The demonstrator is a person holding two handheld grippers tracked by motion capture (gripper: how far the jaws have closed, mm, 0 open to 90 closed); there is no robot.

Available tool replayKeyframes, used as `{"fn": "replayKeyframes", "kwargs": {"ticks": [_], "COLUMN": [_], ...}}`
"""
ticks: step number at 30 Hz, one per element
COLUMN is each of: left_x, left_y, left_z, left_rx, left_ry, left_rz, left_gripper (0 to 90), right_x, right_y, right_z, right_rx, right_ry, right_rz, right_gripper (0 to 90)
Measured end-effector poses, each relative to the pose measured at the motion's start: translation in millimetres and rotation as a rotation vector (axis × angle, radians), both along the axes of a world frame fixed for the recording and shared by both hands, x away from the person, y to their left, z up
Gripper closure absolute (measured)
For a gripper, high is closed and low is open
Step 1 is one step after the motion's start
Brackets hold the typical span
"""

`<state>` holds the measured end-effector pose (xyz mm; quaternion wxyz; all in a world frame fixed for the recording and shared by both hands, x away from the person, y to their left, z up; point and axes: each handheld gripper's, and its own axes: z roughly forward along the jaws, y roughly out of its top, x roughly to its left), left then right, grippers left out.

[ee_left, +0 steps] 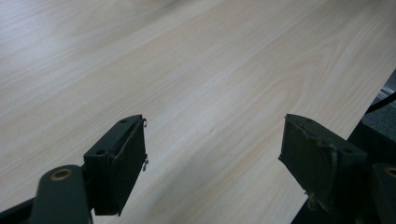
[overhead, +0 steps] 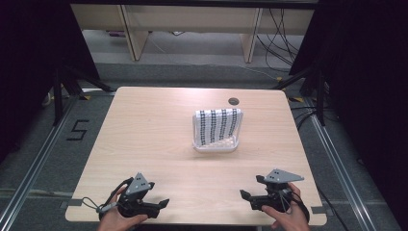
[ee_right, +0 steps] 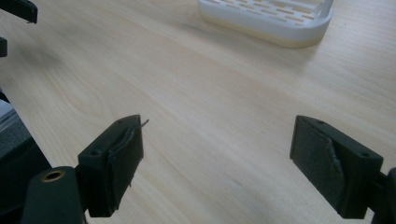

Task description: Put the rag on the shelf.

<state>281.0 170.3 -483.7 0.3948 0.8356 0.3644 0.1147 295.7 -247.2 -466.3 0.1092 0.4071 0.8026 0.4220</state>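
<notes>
While both grippers sit low at the near edge, nothing is held yet.
Thing: white slotted plastic basket [overhead: 215, 144] with a white cloth printed in black check stripes [overhead: 219, 126] lying in it and propped against its back wall; stands right of table centre, well apart from both grippers.
Left gripper: left gripper [overhead: 164, 203] at the near-left corner, jaws spread wide and empty; its own view shows bare wood between the two black pads [ee_left: 122, 163].
Right gripper: right gripper [overhead: 244, 197] at the near-right, jaws likewise released, grasping nothing; the basket's front rim [ee_right: 275, 28] shows far ahead in its view.
Progress: judged at the start, cloth untouched and basket unmoved; reach, grasp and handling of the cloth all left.
Edges: light wood-grain table [overhead: 144, 139]; both hands ride right at its near edge, and the left gripper view shows the table edge dropping off just beside the right-hand pad.
Open room: bare wood between grippers and basket, a straight forward path for either; small round cable hole [overhead: 234, 101] behind the basket, out of the way.
</notes>
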Motion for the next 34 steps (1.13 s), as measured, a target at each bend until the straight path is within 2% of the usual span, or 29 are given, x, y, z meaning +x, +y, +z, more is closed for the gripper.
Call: {"fn": "replayKeyframes", "kwargs": {"ticks": [3,4,6,8,9,12,15,16,18,19,21,24,27,29,30,33,34], "left_x": [-3.5,-3.5,-4.7,-4.3,-4.4,-4.3,-3.3,-3.3,-3.6,-3.1,-2.4,-2.6,-2.4,-2.1,-1.8,-1.5,-0.5], "left_y": [-0.7,0.6,-1.1,-0.9,-1.2,-1.1,1.1,0.4,1.0,2.4,3.4,2.9,3.4,3.2,3.9,4.3,4.6], "left_z": [-6.7,-7.6,-8.9,-8.5,-8.5,-9.2,-8.4,-9.5,-8.8,-8.1,-7.8,-8.7,-8.7,-9.5,-9.3,-10.3,-11.3], "left_rx": [-0.009,0.001,-0.006,0.001,-0.002,-0.016,-0.004,-0.025,-0.026,-0.012,0.0,-0.016,-0.011,-0.017,0.0,0.0,0.002], "left_ry": [0.004,0.004,0.011,0.01,0.009,0.009,0.008,0.005,0.012,0.011,0.007,0.014,0.013,0.012,0.012,0.019,0.016], "left_rz": [0.012,0.004,0.015,0.002,0.004,0.011,0.008,0.022,0.027,0.017,0.021,0.023,0.023,0.022,0.023,0.017,0.026], "left_gripper": [21.4,21.4,21.4,21.4,21.4,21.4,21.4,21.4,21.4,21.4,21.4,21.4,21.4,21.4,21.4,21.4,21.4], "right_x": [-5.2,-7.7,-8.5,-11.7,-10.4,-11.1,-9.2,-9.2,-9.2,-10.5,-10.5,-10.4,-10.3,-8.2,-8.5,-7.8,-6.8], "right_y": [-0.9,0.0,-1.9,-1.1,-3.8,-3.7,-3.9,-3.9,-4.3,-3.1,-3.0,-3.1,-4.0,-5.5,-6.1,-6.9,-7.0], "right_z": [-3.2,-3.7,-6.0,-8.0,-8.9,-11.3,-13.4,-13.5,-13.5,-13.4,-13.9,-14.2,-14.1,-15.6,-14.9,-15.8,-16.6], "right_rx": [-0.021,-0.018,-0.033,-0.01,-0.036,-0.035,-0.039,-0.042,-0.047,-0.035,-0.029,-0.031,-0.045,-0.047,-0.056,-0.057,-0.047], "right_ry": [0.002,0.012,-0.009,0.028,0.004,0.021,0.007,0.005,0.0,0.022,0.03,0.031,0.025,0.006,0.011,0.001,0.014], "right_rz": [0.005,-0.008,0.01,0.0,0.007,-0.001,0.019,0.019,0.016,0.004,0.006,0.007,0.003,0.011,0.006,0.001,0.012], "right_gripper": [18.5,18.5,18.5,18.5,18.5,18.5,18.5,18.5,18.5,18.5,18.5,18.4,18.4,18.5,18.5,18.5,18.5]}}
